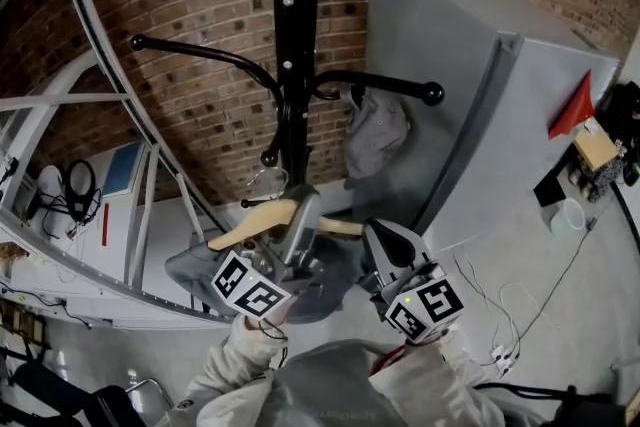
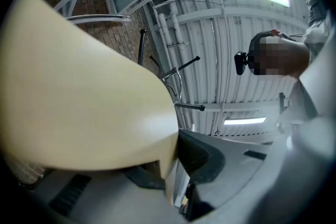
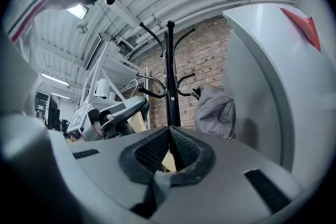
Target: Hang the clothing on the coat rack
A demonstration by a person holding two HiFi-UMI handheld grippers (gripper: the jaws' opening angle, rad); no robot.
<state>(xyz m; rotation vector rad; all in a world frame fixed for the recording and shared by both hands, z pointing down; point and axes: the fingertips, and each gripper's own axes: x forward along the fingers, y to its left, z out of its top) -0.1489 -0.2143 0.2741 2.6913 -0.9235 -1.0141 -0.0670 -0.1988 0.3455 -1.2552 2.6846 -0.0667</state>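
- The left gripper (image 1: 300, 215) grasps the wooden hanger (image 1: 245, 225), which carries a grey garment (image 1: 200, 265), in front of the coat rack (image 1: 290, 65).
- The right gripper (image 1: 378, 233) is clenched, with its jaws together, beside the hanger.

Black coat rack (image 1: 290, 65) with curved, knob-tipped arms, grey garment (image 1: 376, 137) hanging from an arm at picture right, grey floor (image 1: 540, 245) below, thin white cable (image 1: 500, 300) lying on it.

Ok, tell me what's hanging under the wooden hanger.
A dark grey garment droops beneath the pale wooden hanger. Its middle, and how it sits on the hanger, can't be seen: the left gripper and right gripper cover them.
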